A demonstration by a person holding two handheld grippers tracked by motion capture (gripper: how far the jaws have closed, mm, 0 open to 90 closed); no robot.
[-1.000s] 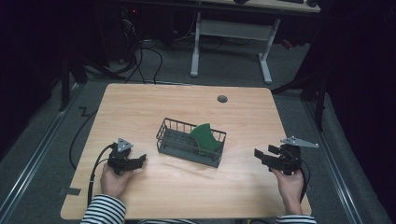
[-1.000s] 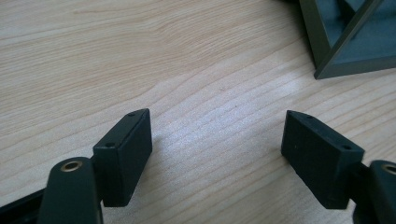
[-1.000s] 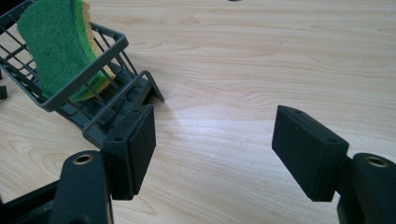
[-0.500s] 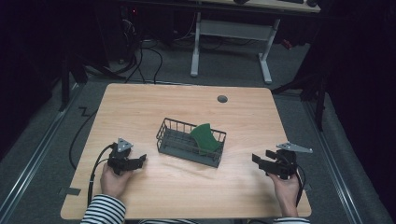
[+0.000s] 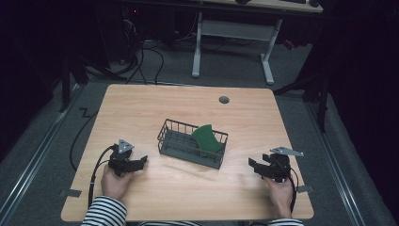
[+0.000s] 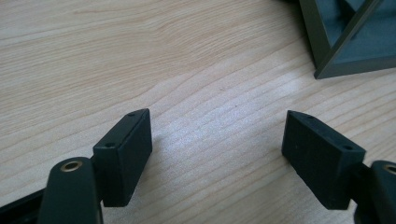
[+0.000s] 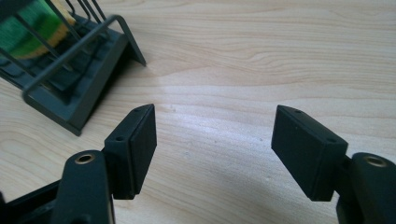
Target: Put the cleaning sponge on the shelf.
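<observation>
One wire basket (image 5: 192, 143) sits mid-surface (image 5: 150, 103), holding one green piece (image 5: 207, 139). Two grippers flank it: left gripper (image 5: 139, 162) and right gripper (image 5: 253, 165), both jaws spread wide, empty.

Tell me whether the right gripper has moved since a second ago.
Yes. The right gripper has drawn back toward the person and the near table edge, away from the dark wire basket, which stayed put on the wooden table. Its jaws are open.
</observation>
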